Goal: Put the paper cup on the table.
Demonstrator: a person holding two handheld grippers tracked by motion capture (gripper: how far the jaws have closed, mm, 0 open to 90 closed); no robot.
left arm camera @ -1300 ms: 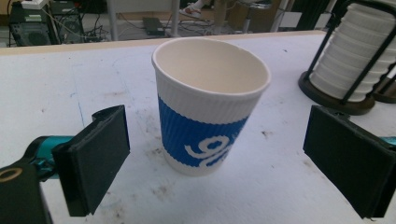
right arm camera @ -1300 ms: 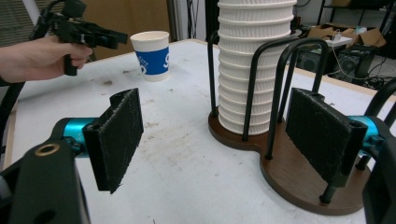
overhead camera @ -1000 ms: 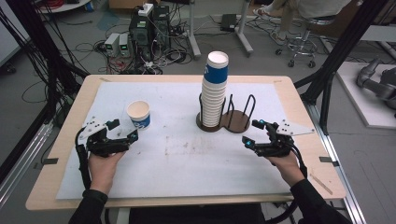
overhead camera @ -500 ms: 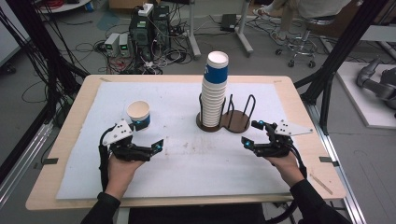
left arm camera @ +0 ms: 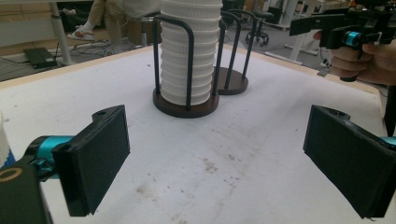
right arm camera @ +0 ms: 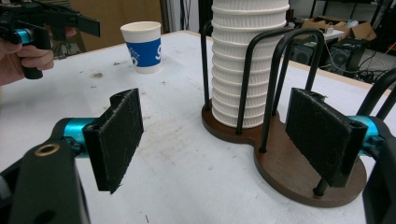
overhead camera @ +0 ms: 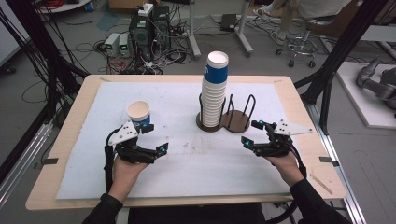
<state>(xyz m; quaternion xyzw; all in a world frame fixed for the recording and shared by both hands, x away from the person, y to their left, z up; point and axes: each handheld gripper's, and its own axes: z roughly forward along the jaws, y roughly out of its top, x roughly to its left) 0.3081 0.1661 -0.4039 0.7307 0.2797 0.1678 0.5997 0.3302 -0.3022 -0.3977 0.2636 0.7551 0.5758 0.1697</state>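
A tall stack of white paper cups (overhead camera: pixel 214 88) stands in one bay of a dark wire cup holder (overhead camera: pixel 236 122) at the table's middle. A single white-and-blue cup (overhead camera: pixel 139 113) stands alone to the left. My left gripper (overhead camera: pixel 156 138) is open just in front and to the right of that cup, with nothing between its jaws. In the left gripper view the left gripper (left arm camera: pixel 217 158) faces the stack (left arm camera: pixel 190 51). My right gripper (overhead camera: pixel 251 132) is open in front of the holder's empty bay. In the right gripper view the right gripper (right arm camera: pixel 219 135) looks at the holder (right arm camera: pixel 299 172), the stack (right arm camera: pixel 245 60) and the single cup (right arm camera: pixel 142 46).
A white mat (overhead camera: pixel 196 154) covers most of the wooden table (overhead camera: pixel 70 121). Black frame posts (overhead camera: pixel 327 88) stand at the table's right and left sides. Computers and cables (overhead camera: pixel 144 32) lie on the floor beyond the far edge.
My left gripper has moved to the right, from the table's left side to just in front of the single cup. The right gripper has stayed where it was.
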